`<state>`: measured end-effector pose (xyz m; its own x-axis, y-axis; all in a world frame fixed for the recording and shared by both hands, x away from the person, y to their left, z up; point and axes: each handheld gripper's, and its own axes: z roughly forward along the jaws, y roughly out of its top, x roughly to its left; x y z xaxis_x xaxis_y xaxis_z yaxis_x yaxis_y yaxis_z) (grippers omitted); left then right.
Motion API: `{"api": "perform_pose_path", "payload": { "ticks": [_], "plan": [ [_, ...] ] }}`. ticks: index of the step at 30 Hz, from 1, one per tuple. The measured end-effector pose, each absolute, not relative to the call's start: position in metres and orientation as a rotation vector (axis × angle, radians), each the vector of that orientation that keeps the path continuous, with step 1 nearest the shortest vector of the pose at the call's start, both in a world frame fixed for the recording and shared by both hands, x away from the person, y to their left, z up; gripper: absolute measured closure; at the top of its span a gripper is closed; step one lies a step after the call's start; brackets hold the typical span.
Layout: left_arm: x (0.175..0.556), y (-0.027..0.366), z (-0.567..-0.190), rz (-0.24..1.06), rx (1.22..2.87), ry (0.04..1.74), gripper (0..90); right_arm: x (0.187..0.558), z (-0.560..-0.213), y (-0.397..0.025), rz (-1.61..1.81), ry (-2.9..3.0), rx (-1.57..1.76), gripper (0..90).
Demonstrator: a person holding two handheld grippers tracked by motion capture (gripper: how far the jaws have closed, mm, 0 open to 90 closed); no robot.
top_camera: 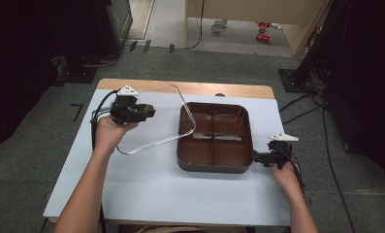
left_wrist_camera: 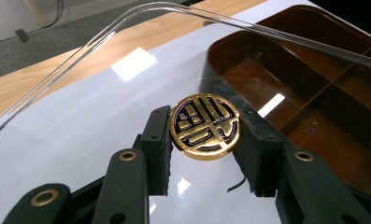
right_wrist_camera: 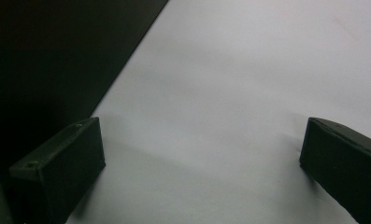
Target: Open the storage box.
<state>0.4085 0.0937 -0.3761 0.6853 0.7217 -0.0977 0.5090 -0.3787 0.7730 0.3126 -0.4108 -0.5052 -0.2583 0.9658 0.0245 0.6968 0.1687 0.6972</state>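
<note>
Clear lid (top_camera: 153,119): we hold it left of the brown tray (top_camera: 215,167), left gripper (top_camera: 149,110) pinching its gold knob (left_wrist_camera: 204,126); right gripper (top_camera: 256,157) spread beside the tray.

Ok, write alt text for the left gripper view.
The left gripper clamps a round gold knob bearing a raised emblem, set on a clear lid. Behind the lid's curved rim sits a brown tray with dividers on the white table.
</note>
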Motion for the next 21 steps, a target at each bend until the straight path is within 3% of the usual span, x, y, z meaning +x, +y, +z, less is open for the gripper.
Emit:
{"api": "perform_pose_path", "payload": {
  "ticks": [21],
  "plan": [
    [0.432,0.151,-0.418,0.402,2.050,1.162,59.0,0.313,-0.505,-0.411,0.845,2.023,1.571,0.0]
  ]
}}
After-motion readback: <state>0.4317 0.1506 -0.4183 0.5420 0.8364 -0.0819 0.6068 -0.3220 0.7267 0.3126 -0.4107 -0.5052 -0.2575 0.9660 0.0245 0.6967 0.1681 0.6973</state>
